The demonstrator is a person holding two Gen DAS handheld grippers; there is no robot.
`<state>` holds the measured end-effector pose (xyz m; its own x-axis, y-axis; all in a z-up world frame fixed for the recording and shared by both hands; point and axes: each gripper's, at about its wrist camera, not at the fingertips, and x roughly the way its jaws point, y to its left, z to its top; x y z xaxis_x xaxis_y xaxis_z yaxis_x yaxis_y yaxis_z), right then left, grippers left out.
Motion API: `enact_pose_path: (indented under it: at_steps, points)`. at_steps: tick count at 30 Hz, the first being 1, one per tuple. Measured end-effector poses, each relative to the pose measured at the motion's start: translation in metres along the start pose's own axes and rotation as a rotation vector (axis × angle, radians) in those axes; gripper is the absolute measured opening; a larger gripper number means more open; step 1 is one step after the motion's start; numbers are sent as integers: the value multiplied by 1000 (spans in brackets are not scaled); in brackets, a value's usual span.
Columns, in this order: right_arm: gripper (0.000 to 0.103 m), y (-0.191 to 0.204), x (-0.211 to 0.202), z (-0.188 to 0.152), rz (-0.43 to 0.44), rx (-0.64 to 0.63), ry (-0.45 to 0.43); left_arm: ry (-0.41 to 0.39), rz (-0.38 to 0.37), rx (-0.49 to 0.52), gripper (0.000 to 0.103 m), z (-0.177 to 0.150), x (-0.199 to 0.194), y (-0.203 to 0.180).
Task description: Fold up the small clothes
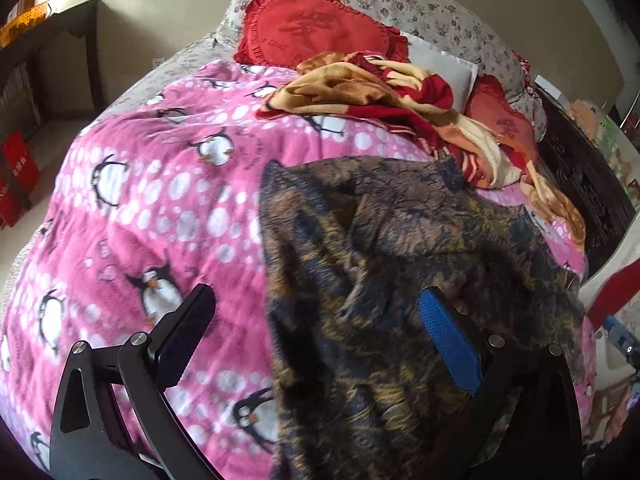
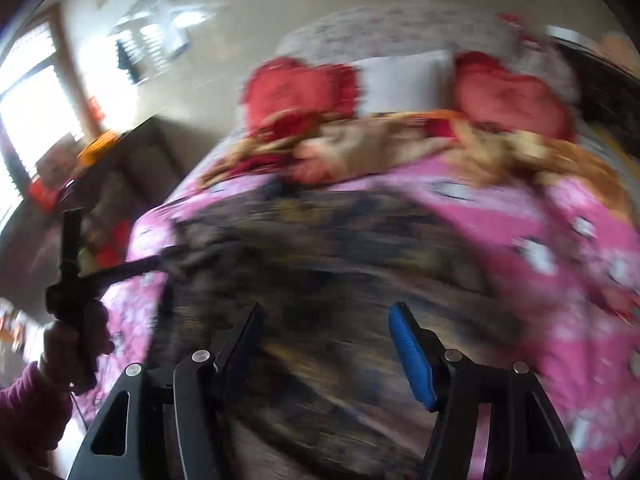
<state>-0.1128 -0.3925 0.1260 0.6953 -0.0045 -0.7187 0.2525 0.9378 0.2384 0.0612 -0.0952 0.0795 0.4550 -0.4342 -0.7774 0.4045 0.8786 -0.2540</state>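
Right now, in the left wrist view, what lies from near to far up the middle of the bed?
Open left tongs → dark patterned garment → pink penguin blanket → crumpled red-and-tan blanket → red ruffled cushion → floral pillow.

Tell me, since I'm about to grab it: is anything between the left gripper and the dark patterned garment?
Nothing visible. The left gripper hangs open right over the dark patterned garment, which lies uncovered on the pink blanket. The rumpled throw lies beyond it.
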Motion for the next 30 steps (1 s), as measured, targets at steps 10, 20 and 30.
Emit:
enact_pose_path:
  at_steps: [10, 20, 30]
  points:
    - [63, -85, -11, -9, -154, 129, 21, 56, -33, 103, 12, 8, 13, -32]
    - [63, -96, 18, -19, -158, 139, 79, -10, 5, 114, 9, 7, -27, 4]
    - [50, -84, 44, -3, -367, 25, 95, 20, 24, 117, 9, -3, -18, 3]
